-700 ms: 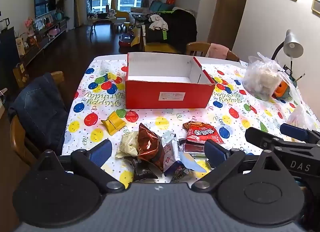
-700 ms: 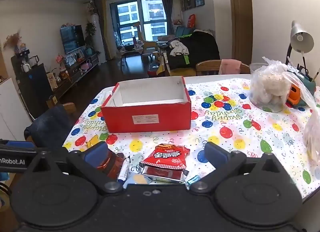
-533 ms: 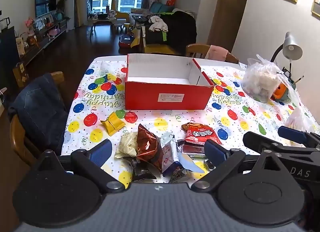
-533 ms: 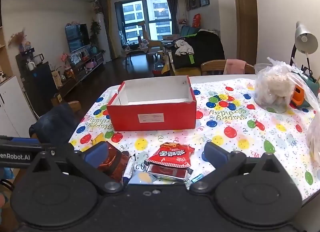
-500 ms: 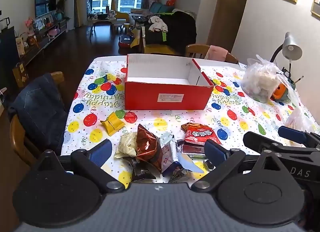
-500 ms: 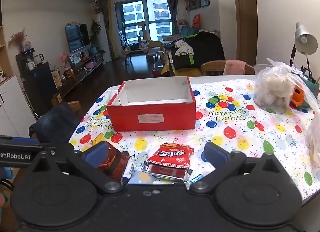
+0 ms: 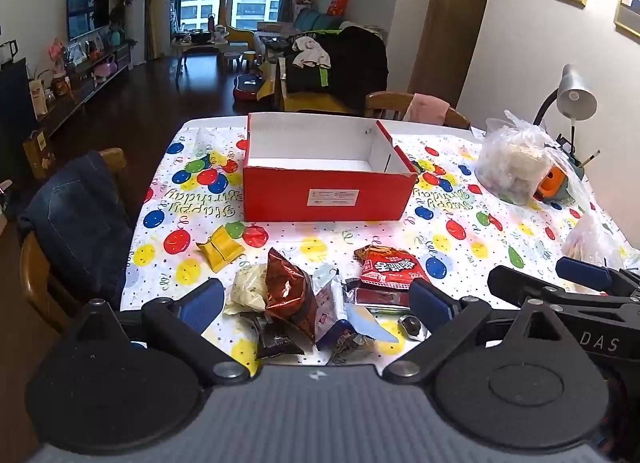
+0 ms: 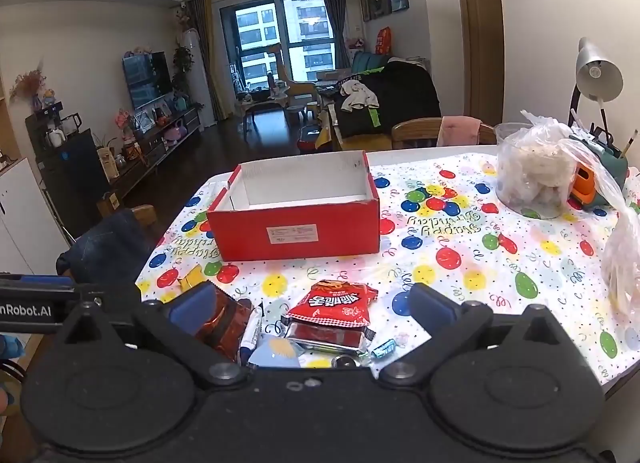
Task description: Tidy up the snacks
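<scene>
Table (image 7: pixel 460 167), covered in a glossy balloon-print cloth, carries the whole lot. Red box (image 7: pixel 326 193): rigid card, white inside, lidless and empty, standing mid-table towards the far edge with its long side facing the snacks, presumably the container to be filled. Snack heap (image 7: pixel 304 303): loose pile along the near edge, not yet sorted. It holds a copper foil bag (image 7: pixel 289 295), crinkled and upright; a pale cream pouch (image 7: pixel 250 293) against its left side; a white-and-blue packet (image 7: pixel 334 305) on its right; a dark flat wrapper (image 7: pixel 276 341) underneath. Red packet (image 8: pixel 334 301): matte printed film, lying flat on a dark red bar (image 8: pixel 326 335), just right of the heap. Yellow pouch (image 7: pixel 220 249): folded, angular, lying apart to the left, between heap and box. Small foil sweet (image 7: pixel 411 325): round, at the near edge. Clear plastic bags (image 7: pixel 512 159): soft, crumpled, at the right edge, apart from the snacks. Left gripper (image 7: pixel 316 301): jaws spread wide, empty, tilted down over the heap. Right gripper (image 8: pixel 310 307): likewise wide and empty, framing the red packet, a likely first pick.
</scene>
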Demonstrator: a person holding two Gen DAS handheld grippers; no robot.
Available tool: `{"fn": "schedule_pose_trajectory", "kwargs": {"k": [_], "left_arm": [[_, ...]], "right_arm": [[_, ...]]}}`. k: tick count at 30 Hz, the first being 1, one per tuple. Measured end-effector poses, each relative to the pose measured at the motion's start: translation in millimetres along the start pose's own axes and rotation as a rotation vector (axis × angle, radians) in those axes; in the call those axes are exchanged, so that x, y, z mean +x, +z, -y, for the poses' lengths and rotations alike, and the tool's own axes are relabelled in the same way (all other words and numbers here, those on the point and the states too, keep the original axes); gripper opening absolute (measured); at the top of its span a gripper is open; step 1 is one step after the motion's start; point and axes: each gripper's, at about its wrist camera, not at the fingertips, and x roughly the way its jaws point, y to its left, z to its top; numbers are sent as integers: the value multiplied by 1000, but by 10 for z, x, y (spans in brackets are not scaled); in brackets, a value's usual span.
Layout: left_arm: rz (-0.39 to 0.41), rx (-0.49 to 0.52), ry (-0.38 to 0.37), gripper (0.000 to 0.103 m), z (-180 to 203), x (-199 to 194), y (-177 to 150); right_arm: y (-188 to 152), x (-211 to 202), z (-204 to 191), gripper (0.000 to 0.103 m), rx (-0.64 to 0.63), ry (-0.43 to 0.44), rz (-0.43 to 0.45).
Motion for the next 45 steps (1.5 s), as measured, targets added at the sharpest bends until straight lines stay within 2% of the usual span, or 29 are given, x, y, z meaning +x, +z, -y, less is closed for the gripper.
{"fn": "schedule_pose_trajectory", "kwargs": {"k": [45], "left_arm": [[17, 11, -13, 99, 89, -39, 9]], "right_arm": [[0, -87, 26, 101, 2, -25, 19]]}}
